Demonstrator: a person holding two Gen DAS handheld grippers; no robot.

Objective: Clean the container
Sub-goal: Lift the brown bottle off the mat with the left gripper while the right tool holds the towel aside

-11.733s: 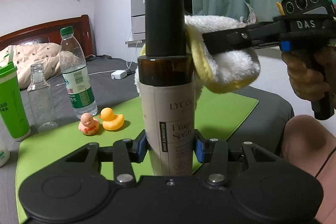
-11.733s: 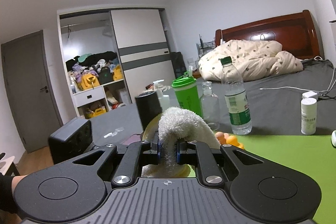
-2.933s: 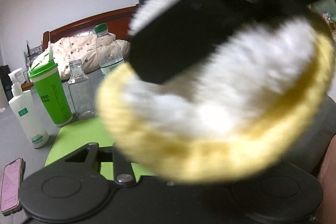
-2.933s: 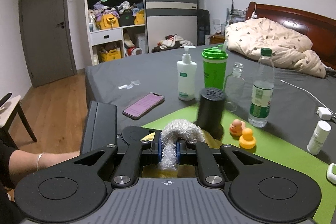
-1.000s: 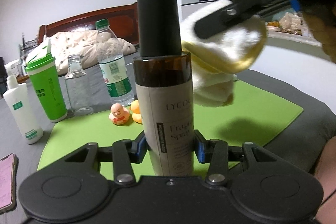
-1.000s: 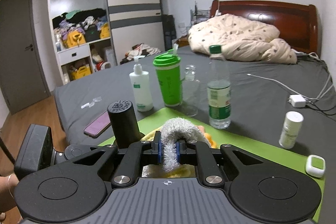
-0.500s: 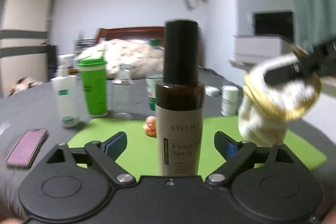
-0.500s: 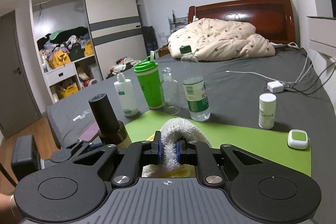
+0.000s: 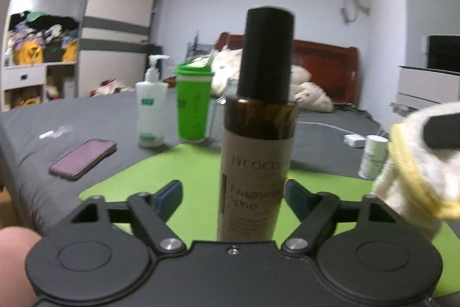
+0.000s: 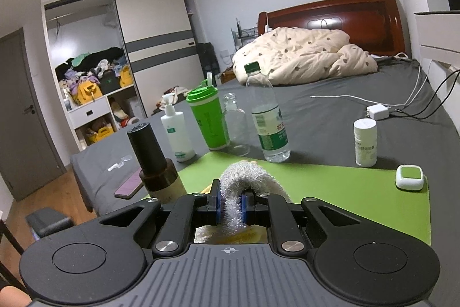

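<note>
One brown spray bottle (image 9: 256, 163) stands upright on the green mat (image 9: 195, 177) between my left tongs (image 9: 233, 196), spread apart and not touching it. My right tongs (image 10: 231, 206) are clamped on the one fluffy cloth (image 10: 244, 177). Five other containers line the bed behind; the glass one's mostly hidden from the left view.

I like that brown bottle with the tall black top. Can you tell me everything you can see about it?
The brown bottle stands upright on the green mat, between the left gripper's open fingers; neither blue pad seems to touch it. Its body looks like dark amber glass, with a tall, matte black cylinder cap. A beige paper label wraps the lower part; blurry print seems to say "Fragrance Spray". The right gripper's fluffy white-and-yellow cloth hangs beside it, apart.
</note>
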